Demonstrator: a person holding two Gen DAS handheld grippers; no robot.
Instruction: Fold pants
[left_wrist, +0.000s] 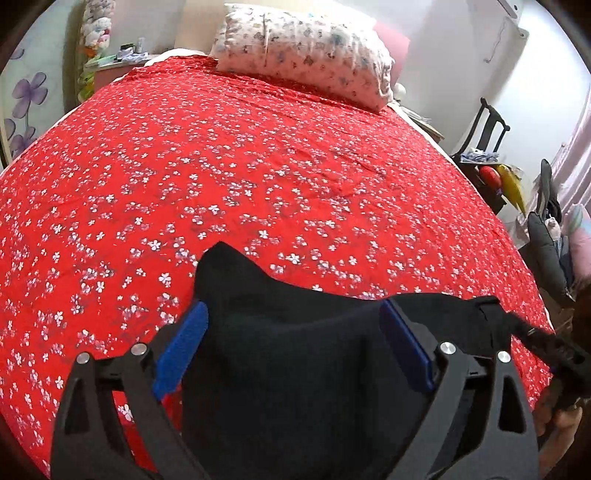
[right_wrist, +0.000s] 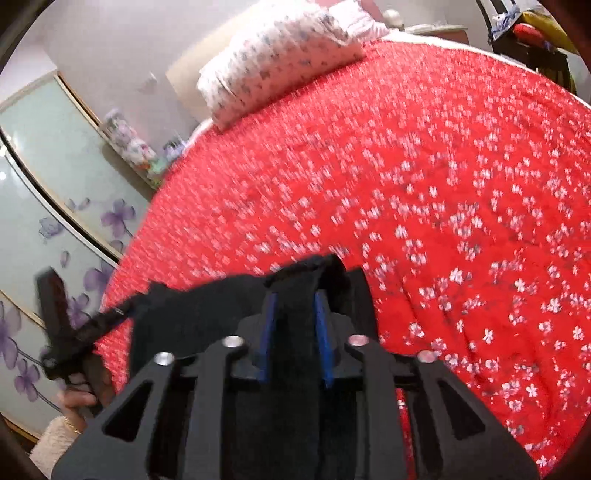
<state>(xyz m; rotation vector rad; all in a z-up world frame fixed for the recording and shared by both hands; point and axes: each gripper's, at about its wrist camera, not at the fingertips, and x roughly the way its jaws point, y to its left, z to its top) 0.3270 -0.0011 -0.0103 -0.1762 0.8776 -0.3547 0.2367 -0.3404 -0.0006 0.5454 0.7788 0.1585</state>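
Black pants (left_wrist: 295, 354) hang bunched over the near edge of a bed with a red flowered sheet (left_wrist: 236, 177). My left gripper (left_wrist: 295, 336) is wide open, its blue pads (left_wrist: 184, 339) standing on either side of the black cloth without pinching it. In the right wrist view my right gripper (right_wrist: 295, 328) is shut on a thick fold of the pants (right_wrist: 295, 306), the waistband end, and holds it above the sheet (right_wrist: 443, 184). The right gripper also shows at the right edge of the left wrist view (left_wrist: 554, 350), and the left gripper at the left of the right wrist view (right_wrist: 66, 332).
A flowered pillow (left_wrist: 306, 51) lies at the head of the bed. A nightstand (left_wrist: 118, 66) stands at the far left corner. A dark chair with clutter (left_wrist: 491, 162) stands to the right. A flowered wardrobe door (right_wrist: 44, 221) is to the left.
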